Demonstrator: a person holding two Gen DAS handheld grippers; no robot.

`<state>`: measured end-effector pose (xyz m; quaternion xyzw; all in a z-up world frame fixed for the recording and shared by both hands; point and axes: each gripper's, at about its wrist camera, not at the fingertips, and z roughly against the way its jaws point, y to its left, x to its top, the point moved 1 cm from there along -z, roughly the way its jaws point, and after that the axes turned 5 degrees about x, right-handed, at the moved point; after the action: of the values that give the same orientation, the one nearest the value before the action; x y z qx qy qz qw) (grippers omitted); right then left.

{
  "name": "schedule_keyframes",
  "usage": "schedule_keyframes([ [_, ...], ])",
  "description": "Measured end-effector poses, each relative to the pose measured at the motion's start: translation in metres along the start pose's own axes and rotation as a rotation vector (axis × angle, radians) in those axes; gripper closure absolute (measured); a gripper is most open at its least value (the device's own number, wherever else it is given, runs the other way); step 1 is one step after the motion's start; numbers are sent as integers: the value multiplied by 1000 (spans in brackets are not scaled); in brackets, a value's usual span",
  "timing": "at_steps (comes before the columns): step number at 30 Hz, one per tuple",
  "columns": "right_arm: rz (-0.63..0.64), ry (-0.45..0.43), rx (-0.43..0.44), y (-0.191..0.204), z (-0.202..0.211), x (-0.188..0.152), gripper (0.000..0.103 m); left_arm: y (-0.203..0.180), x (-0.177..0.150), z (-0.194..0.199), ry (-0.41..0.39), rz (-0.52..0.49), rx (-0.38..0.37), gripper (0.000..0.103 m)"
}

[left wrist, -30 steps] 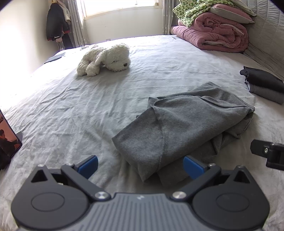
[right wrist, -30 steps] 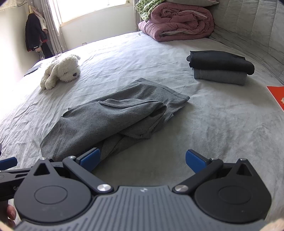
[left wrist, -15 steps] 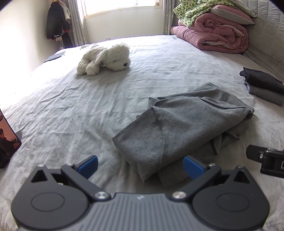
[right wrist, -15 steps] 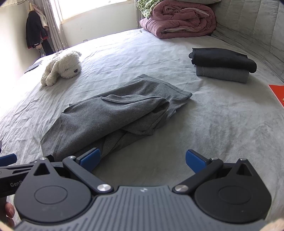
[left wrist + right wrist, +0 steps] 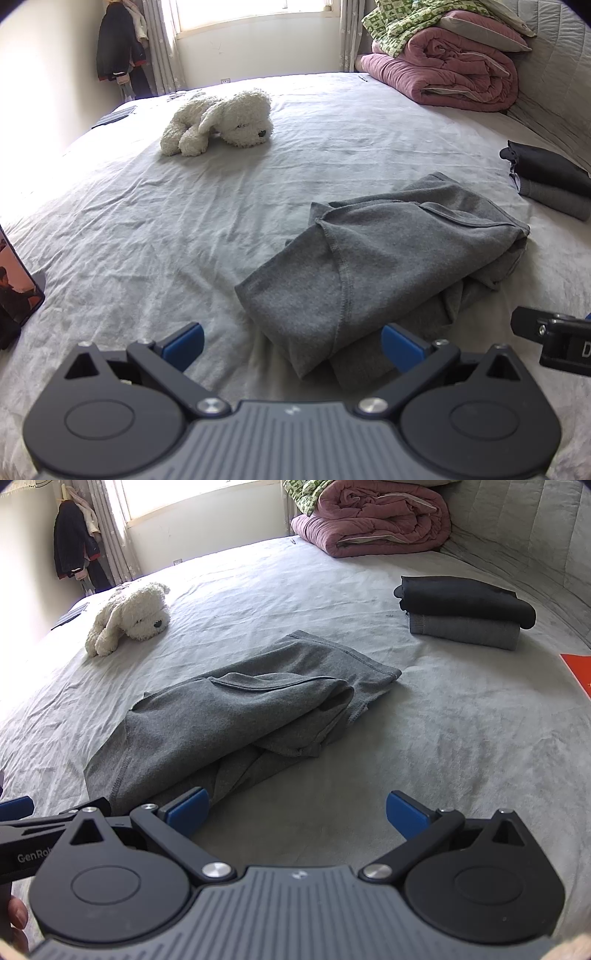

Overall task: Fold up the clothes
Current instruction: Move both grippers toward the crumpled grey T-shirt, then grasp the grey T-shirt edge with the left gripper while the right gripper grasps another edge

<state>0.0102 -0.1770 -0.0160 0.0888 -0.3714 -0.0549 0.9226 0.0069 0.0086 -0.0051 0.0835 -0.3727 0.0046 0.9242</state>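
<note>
Both my left gripper (image 5: pixel 291 345) and right gripper (image 5: pixel 297 812) hung wide open and empty beside the grey garment's (image 5: pixel 384 266) near end, its length running away rightward, my left nearer it.

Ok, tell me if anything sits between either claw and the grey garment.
Nothing visible does. The left claw is open with the grey garment directly ahead, its near corner already between the fingers. The right claw is open too, with only bare bedsheet ahead; the garment's near edge is by its left finger.
</note>
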Motion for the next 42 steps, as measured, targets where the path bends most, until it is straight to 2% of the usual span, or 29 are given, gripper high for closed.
schedule_keyframes([
  [20,13,14,10,8,-6,6,0,9,10,1,-8,24,4,0],
  [27,1,39,-13,4,-27,20,0,3,28,-8,-12,-37,22,0],
  [35,-12,68,-39,-3,-53,37,0,2,37,-53,21,-22,16,0],
  [42,-16,109,-13,-1,-85,51,0,4,35,-92,42,-23,14,0],
])
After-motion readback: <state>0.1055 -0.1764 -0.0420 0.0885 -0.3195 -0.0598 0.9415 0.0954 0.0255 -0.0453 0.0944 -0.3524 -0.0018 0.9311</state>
